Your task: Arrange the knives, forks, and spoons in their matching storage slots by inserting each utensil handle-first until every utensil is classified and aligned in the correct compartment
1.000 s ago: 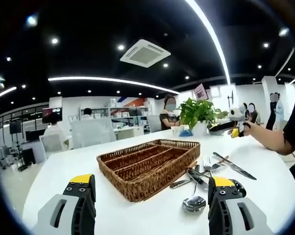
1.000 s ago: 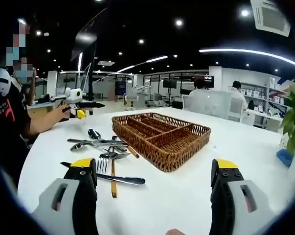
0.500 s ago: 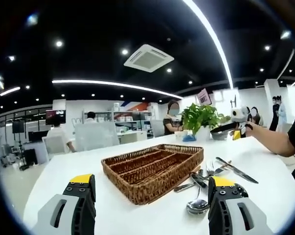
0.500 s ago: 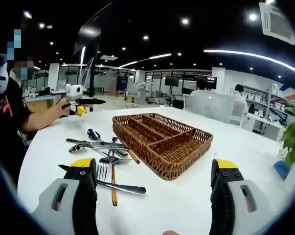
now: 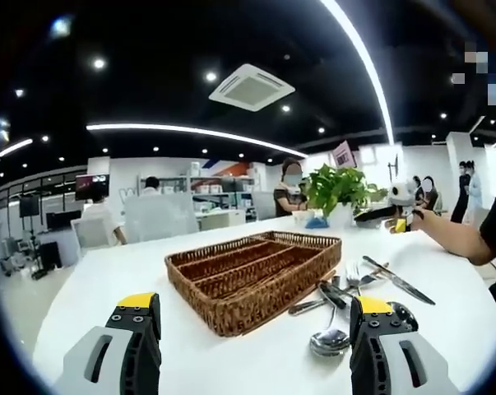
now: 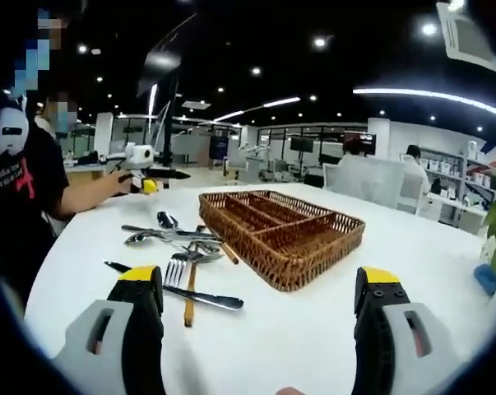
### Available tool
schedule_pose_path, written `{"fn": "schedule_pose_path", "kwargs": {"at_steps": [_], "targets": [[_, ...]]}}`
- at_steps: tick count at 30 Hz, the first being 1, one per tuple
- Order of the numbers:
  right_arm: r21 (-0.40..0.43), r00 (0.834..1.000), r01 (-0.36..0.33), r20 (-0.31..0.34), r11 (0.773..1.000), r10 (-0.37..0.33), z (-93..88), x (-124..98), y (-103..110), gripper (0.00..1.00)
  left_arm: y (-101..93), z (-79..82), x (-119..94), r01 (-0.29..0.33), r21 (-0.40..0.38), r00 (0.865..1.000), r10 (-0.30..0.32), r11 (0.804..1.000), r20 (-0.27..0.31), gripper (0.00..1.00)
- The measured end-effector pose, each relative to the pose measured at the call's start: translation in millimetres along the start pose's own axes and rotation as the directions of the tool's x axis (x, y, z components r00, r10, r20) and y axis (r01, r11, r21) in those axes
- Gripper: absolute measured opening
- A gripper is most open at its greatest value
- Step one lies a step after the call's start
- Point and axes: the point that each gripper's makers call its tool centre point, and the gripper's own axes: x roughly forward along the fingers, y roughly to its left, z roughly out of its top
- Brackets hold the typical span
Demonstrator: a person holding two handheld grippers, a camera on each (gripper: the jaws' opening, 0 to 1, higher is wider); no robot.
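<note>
Both grippers, left (image 5: pixel 252 346) and right (image 6: pixel 260 329), hover with jaws spread wide and nothing between them. The wicker tray (image 6: pixel 301 247) sits on the white table (image 6: pixel 330 329), with knives, forks and spoons (image 6: pixel 178 247) scattered just beside it.

right gripper (image 6: pixel 260 309) open | wicker tray (image 6: pixel 280 233) empty | cutlery (image 6: pixel 178 255) beside it

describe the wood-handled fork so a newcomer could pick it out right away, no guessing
Start at the wicker tray on the white table, then look at the loose cutlery pile beside it in the right gripper view. The fork lies at the near end of that pile, its tines towards the tray and its handle crossing a table knife. Its slim brown wooden handle contrasts with the all-metal spoons beyond.
</note>
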Motion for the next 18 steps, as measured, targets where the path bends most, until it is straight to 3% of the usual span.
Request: {"fn": "schedule_pose_path", "kwargs": {"at_steps": [3,10,18], "targets": [[-0.088,0.995,-0.017,-0.095,0.996,0.009,-14.4,3.9,7.7,1.00,-13.4,0.9,5.4,0.015,0.037,1.000,-0.014,0.999,-0.010,1.00],[-0.084,0.999,0.007,-0.047,0.996,-0.011,-0.6,-6.0,5.0,1.00,-19.4,1.3,5.7,0.028,0.008,1.000,-0.028,1.000,0.012,1.00],[-0.092,0.999,0.041,-0.031,0.995,-0.044,2.8,-7.0,2.7,1.00,-18.3,1.5,2.2,0.026,0.000,1.000,-0.026,1.000,0.015,1.00]]}}
